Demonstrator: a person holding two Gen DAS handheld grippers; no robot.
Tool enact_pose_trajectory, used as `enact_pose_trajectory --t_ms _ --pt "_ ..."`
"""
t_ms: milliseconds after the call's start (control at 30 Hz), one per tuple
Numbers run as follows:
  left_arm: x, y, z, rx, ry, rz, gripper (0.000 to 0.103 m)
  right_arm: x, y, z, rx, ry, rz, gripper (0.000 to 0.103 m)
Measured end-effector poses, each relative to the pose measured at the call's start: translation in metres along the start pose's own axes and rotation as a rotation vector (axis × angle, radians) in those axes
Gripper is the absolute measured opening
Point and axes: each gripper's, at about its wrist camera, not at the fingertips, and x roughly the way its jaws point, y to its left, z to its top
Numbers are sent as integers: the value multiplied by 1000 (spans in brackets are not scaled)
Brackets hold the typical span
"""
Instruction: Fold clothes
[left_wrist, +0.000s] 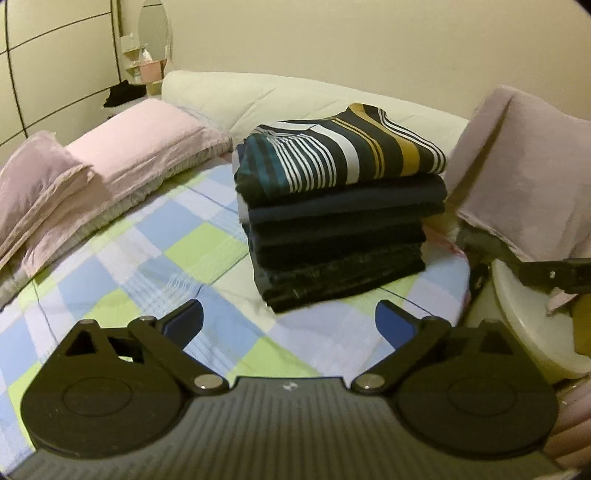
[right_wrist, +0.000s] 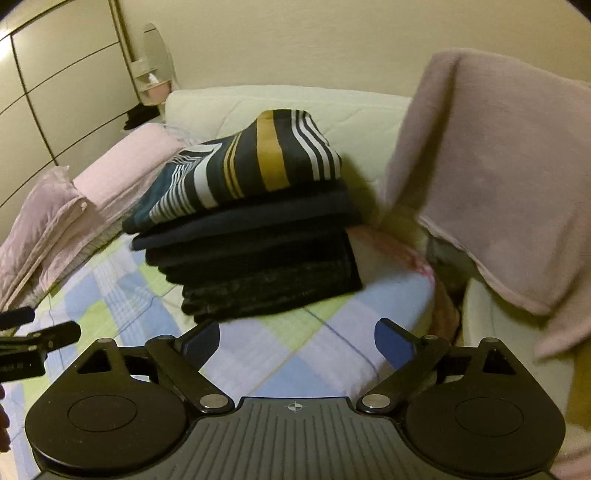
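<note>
Now the checkered bed sheet is lying under everything, and the stack of folded clothes is sitting on it straight ahead of both my grippers, its long side running across my view; the striped shirt is lying on top. My left gripper and right gripper are spreading wide, pinching nothing; judging by eye, neither is clearly nearer.

A bed under a checked sheet meets a cream padded headboard; plain cream walls, a panelled wardrobe and an oval mirror stand beyond.
</note>
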Motion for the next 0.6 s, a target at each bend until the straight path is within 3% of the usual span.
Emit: enact_pose_trajectory --t_ms 133,233,433,600 --pt "-13 2 -10 -46 29 -16 101 -24 8 -6 1 -5 -6 94" --pt "-22 3 -15 -115 56 -70 100 -32 13 -9 -20 -6 16 94" --pt "-44 -14 -17 -155 -94 -85 97 -42 14 -9 -54 1 68 94" --pt "-48 -35 -13 -165 -62 -41 97 -49 0 -8 -98 21 89 94"
